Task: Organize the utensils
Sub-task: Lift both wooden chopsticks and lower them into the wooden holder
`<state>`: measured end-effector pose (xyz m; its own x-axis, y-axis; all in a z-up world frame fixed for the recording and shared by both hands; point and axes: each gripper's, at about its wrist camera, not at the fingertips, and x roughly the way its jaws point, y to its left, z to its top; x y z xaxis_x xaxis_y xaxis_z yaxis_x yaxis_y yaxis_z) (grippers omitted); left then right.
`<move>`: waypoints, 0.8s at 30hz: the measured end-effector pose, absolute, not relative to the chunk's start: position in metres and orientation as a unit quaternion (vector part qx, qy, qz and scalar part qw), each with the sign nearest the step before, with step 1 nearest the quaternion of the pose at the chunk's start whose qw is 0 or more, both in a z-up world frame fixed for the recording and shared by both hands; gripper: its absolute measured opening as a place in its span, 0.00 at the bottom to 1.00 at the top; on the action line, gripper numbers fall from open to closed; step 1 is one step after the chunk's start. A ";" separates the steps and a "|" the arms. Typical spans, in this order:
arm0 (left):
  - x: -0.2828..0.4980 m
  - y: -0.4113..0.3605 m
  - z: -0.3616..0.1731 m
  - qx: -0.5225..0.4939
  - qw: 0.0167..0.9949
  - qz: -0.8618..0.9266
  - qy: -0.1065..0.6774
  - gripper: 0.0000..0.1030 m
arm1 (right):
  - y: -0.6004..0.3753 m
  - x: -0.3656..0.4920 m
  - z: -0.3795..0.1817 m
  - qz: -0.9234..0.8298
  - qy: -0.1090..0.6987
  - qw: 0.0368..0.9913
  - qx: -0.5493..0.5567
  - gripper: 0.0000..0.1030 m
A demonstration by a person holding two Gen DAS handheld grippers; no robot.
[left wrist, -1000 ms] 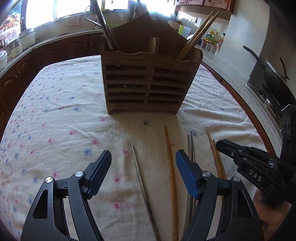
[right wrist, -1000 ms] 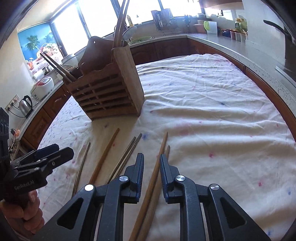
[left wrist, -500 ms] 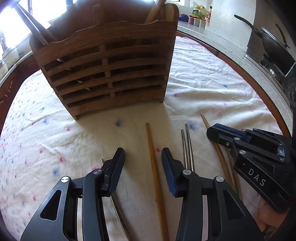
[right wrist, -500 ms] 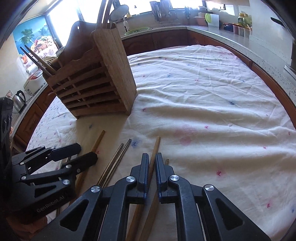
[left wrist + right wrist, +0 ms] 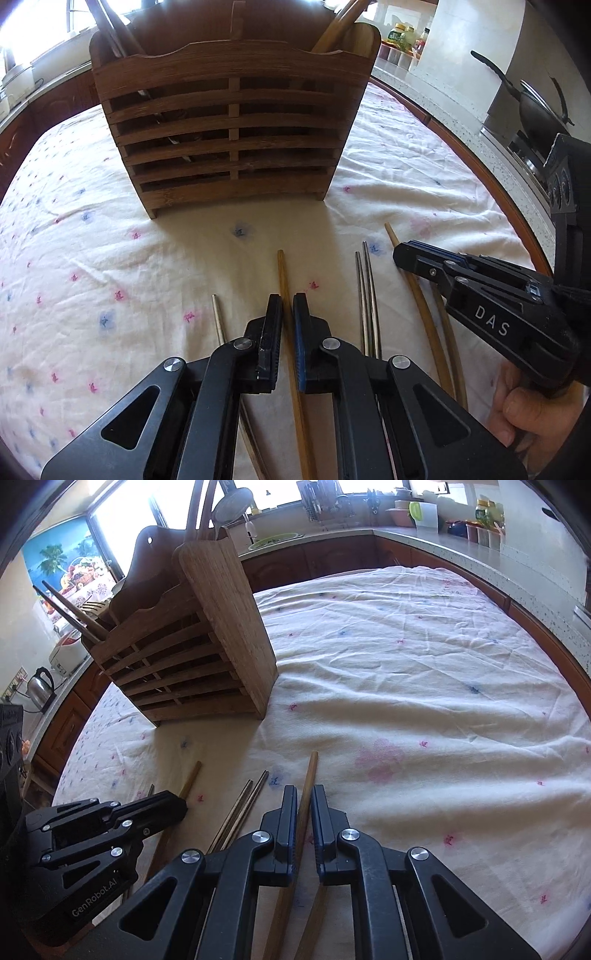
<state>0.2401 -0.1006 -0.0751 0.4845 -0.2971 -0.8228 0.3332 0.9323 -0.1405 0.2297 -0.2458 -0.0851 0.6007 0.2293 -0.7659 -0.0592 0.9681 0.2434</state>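
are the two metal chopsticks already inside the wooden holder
No, the metal chopsticks lie side by side on the tablecloth, in front of the wooden holder and apart from it.

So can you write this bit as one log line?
left claw: shut on wooden chopstick | right claw: shut on bamboo chopstick | holder: upright on cloth

1. A white cloth with small pink and blue flower prints covers the table, creased in long folds.
2. A speckled grey stone counter runs along the wall behind.
3. A dark wok with a long handle sits on the stove at the right.
4. A steel electric kettle stands beside a white rice cooker.
5. A tropical palm-tree poster hangs by the bright window.
6. Spice jars line the far counter.
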 end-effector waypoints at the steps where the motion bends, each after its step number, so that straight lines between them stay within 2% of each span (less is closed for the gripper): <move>1: 0.239 -0.099 -0.074 0.018 0.861 -0.184 0.474 0.06 | -0.246 0.231 -0.085 0.081 0.440 0.889 0.097 0.09; 6: 0.232 -0.092 -0.065 -0.001 0.863 -0.190 0.468 0.05 | -0.239 0.230 -0.086 0.078 0.433 0.895 0.074 0.08; 11: 0.218 -0.071 -0.042 -0.032 0.875 -0.193 0.443 0.05 | -0.247 0.218 -0.078 0.091 0.419 0.897 0.108 0.06; 24: 0.155 -0.007 0.041 -0.094 0.910 -0.209 0.346 0.05 | -0.240 0.135 0.025 0.153 0.284 0.936 0.139 0.05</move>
<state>0.1554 -0.0068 0.0406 0.6736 -0.4446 -0.5904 0.3144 0.8953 -0.3156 0.1351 -0.2396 0.0252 0.7920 0.3661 -0.4887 -0.2081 0.9143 0.3476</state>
